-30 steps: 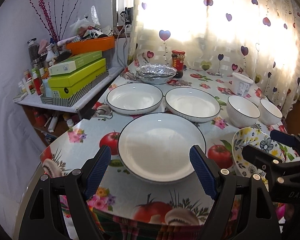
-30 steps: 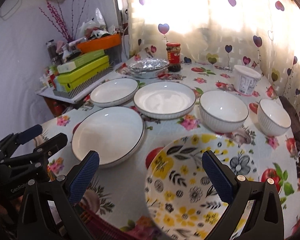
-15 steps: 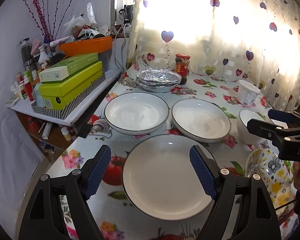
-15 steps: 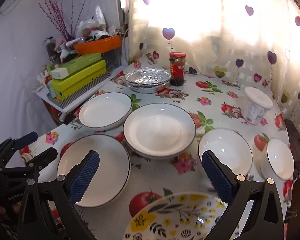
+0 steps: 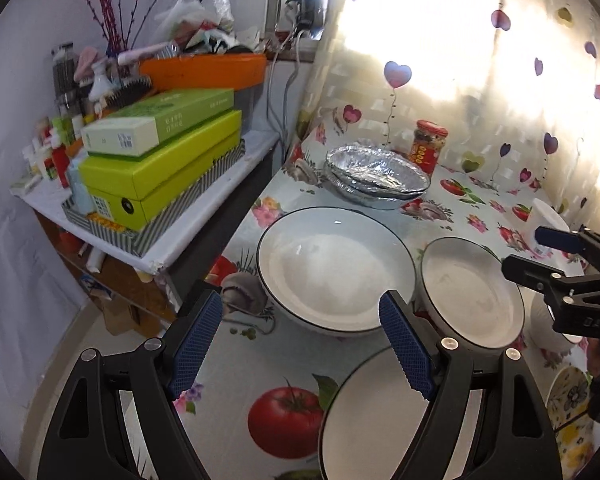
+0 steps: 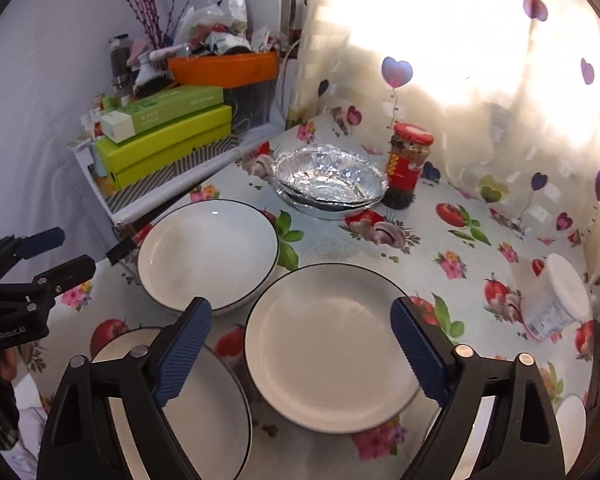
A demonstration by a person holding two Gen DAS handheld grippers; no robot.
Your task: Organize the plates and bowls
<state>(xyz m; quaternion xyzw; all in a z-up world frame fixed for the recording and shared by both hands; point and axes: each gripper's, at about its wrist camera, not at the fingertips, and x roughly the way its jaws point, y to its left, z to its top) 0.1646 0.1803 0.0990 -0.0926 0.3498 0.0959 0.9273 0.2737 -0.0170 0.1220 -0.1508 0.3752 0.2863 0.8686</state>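
Observation:
Three white black-rimmed plates lie on the table. The far-left plate [image 5: 334, 266] [image 6: 208, 254] lies just ahead of my open, empty left gripper [image 5: 300, 344]. The middle plate [image 5: 472, 292] [image 6: 332, 344] lies between the fingers of my open, empty right gripper [image 6: 300, 350]. The near plate [image 5: 376, 416] [image 6: 188, 400] lies under both grippers. A floral bowl [image 5: 572, 396] shows at the right edge. The right gripper also shows in the left wrist view [image 5: 540, 256], and the left gripper in the right wrist view [image 6: 52, 256].
A stack of foil pans [image 6: 328, 178] and a red-lidded jar [image 6: 408, 164] stand at the back of the fruit-print tablecloth [image 6: 452, 236]. A white lidded tub [image 6: 556, 296] lies at right. A side shelf [image 5: 172, 232] with green boxes [image 5: 156, 168] borders the table's left edge.
Both grippers have moved forward and left over the table. The near plate and floral bowl have slid toward the bottom of the views; the two far plates are closer.

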